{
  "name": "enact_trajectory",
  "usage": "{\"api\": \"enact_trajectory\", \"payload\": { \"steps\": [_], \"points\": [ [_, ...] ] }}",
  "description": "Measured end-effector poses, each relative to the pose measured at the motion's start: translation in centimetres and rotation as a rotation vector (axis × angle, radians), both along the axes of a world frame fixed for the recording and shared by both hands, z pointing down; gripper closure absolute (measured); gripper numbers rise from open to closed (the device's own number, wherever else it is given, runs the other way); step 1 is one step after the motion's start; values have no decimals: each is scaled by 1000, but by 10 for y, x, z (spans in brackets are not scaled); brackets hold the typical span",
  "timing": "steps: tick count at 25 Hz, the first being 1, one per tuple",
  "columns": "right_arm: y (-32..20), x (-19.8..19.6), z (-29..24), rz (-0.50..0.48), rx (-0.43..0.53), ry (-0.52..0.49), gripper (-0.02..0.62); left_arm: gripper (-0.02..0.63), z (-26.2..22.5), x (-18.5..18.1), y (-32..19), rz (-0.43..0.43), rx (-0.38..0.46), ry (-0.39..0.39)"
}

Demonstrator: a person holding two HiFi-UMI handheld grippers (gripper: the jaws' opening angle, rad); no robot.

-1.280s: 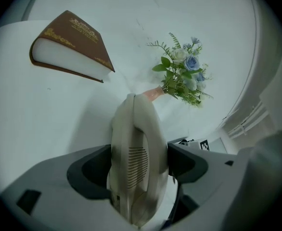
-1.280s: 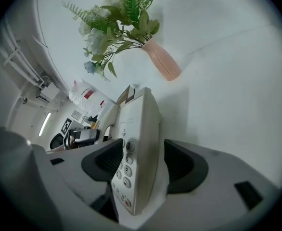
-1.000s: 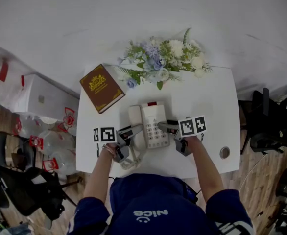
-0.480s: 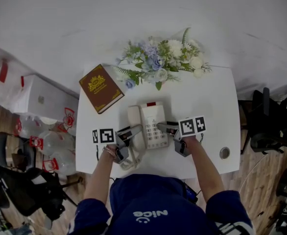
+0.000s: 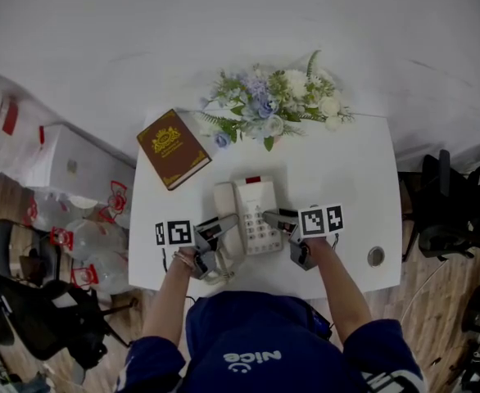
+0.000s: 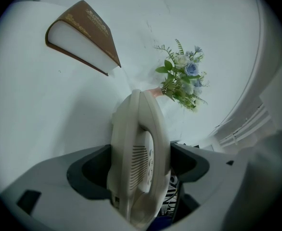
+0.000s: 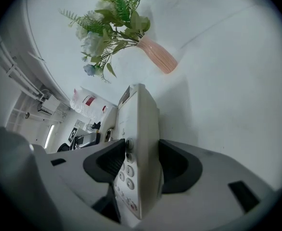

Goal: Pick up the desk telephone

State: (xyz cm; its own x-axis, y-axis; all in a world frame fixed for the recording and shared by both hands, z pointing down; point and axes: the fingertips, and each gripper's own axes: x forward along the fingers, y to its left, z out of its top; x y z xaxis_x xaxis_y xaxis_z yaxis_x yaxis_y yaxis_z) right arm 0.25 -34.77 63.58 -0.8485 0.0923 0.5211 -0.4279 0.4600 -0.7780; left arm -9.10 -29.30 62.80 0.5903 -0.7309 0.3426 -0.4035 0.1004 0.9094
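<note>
The cream desk telephone [image 5: 255, 211] lies on the white table [image 5: 346, 162], its handset [image 5: 226, 205] on the left side. My left gripper [image 5: 226, 219] is shut on the handset side; in the left gripper view the phone [image 6: 138, 148] fills the gap and both pads touch it. My right gripper [image 5: 270, 216] is on the keypad side. Its jaws have just been closing, and in the right gripper view they pinch the phone's edge [image 7: 140, 138] from both sides. Whether the phone rests on the table or hangs just above it I cannot tell.
A brown book [image 5: 172, 148] lies at the table's far left. A bunch of flowers [image 5: 273, 105] in a pink vase [image 7: 155, 54] lies along the far edge. The phone's coiled cord [image 5: 215, 273] sits at the near edge. Bags [image 5: 68, 170] stand left, a dark chair [image 5: 449, 211] right.
Both grippers and the telephone between them have shifted slightly towards the person. The right gripper's fingers have drawn in against the keypad side.
</note>
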Motion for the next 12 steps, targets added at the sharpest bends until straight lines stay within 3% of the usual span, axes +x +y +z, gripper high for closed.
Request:
{"api": "enact_trajectory", "payload": {
  "steps": [12],
  "points": [
    [31,-4,-47,30,121,-20,357,221,-39,-8,30,16,101,-27]
  ]
}}
